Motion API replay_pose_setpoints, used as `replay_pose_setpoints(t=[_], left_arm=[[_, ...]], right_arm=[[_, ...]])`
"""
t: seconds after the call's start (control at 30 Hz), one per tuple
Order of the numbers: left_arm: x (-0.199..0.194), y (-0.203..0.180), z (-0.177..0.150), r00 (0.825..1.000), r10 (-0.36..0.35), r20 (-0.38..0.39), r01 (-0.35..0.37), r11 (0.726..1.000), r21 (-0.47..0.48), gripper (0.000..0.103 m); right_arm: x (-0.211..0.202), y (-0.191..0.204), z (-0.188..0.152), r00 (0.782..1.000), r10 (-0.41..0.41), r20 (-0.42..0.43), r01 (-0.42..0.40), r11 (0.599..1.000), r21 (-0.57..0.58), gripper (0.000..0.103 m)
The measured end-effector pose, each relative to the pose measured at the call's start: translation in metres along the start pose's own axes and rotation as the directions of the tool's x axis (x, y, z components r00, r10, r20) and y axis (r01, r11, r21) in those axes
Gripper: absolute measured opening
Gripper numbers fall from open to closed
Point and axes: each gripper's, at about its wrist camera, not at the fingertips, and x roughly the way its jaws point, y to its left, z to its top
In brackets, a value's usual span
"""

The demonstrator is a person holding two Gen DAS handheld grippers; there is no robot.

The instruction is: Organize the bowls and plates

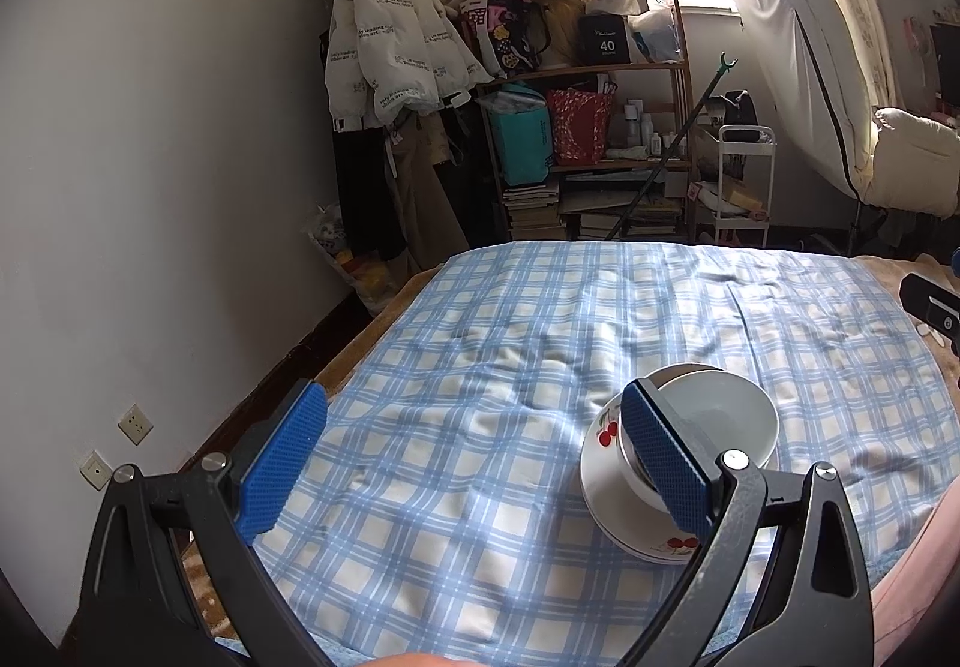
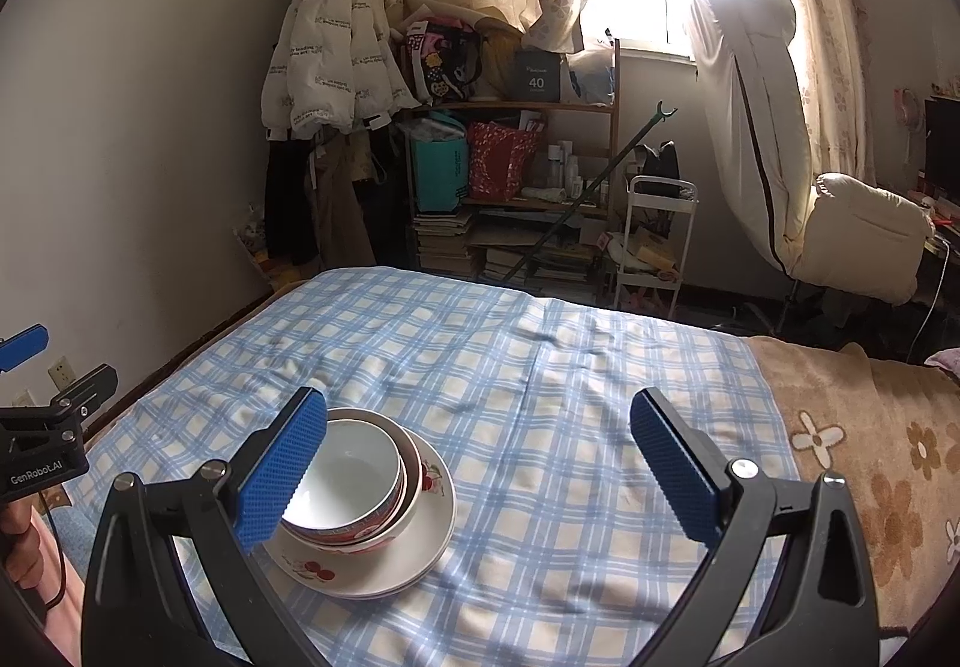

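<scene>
White bowls (image 2: 348, 481) sit nested on stacked white plates with cherry prints (image 2: 414, 553), on a blue checked cloth (image 2: 570, 427). In the left wrist view the same bowls (image 1: 714, 415) and plates (image 1: 606, 427) lie behind my right finger. My left gripper (image 1: 474, 457) is open above the cloth, left of the stack, holding nothing. My right gripper (image 2: 480, 472) is open too, with its left finger in front of the bowls and nothing between its pads. The left gripper's body (image 2: 48, 445) shows at the left edge of the right wrist view.
The cloth covers a bed with a brown flowered blanket (image 2: 870, 457) on the right. A white wall (image 1: 150, 187) runs along the left. Beyond the bed stand a cluttered shelf (image 2: 510, 175), a hanging white jacket (image 2: 330, 67), a small white cart (image 2: 657, 241) and a padded chair (image 2: 858, 241).
</scene>
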Motion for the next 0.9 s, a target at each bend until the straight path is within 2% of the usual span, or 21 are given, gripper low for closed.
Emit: replay_pose_setpoints(t=[0.9], left_arm=[[0.0057, 0.0028, -0.0028, 1.0, 0.008, -0.003, -0.008, 1.0, 0.019, 0.097]], right_arm=[[-0.003, 0.0019, -0.0017, 1.0, -0.003, 0.007, 0.003, 1.0, -0.015, 0.103]])
